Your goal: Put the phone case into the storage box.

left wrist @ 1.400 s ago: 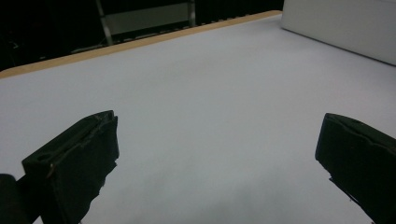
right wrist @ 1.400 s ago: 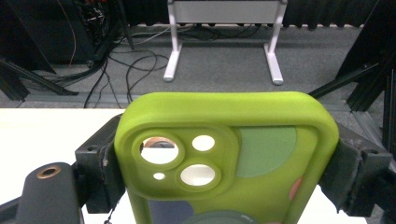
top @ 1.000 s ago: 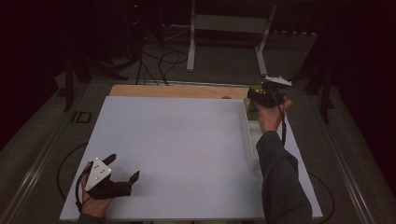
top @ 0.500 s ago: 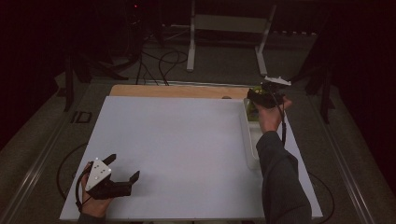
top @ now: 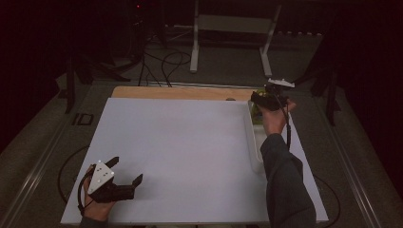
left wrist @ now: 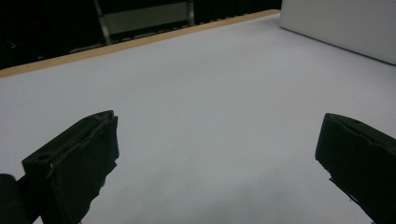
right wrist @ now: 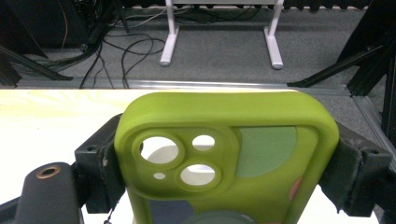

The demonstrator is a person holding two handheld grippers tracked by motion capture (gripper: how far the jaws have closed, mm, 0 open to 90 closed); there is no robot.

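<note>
A: Starting nearest, where is the left gripper (top: pixel 124 183)?

B: It sits low at the near left corner of the white table (top: pixel 180 152), held by the person's left hand (top: pixel 97 209). Its jaws are spread wide, with nothing but bare table surface between them. Its own view confirms that: two black jaws well apart over plain white.

A: And farther out?

B: At the far right edge, the right gripper (top: pixel 259 100) hangs above the far end of a long white tray (top: pixel 253 142) that runs near to far along the table's right side. Its jaws are pinching a green phone case (right wrist: pixel 224 154) by its two long edges.

A: Which way does the case lie from those jaws?

B: It is squarely between them. Its long axis runs along the jaws, camera-cutout end pointing away from the hand. So the right hand (top: pixel 275 116) has it, and the left gripper is well apart from it, across the table.

A: What does one view add over another?

B: From the high view the case is a small green patch by the gripper, hard to read. The right gripper view shows the grip plainly, plus the lens cutouts and the floor beyond the table's far edge. The left gripper view shows the tray's white wall at its upper right
</note>
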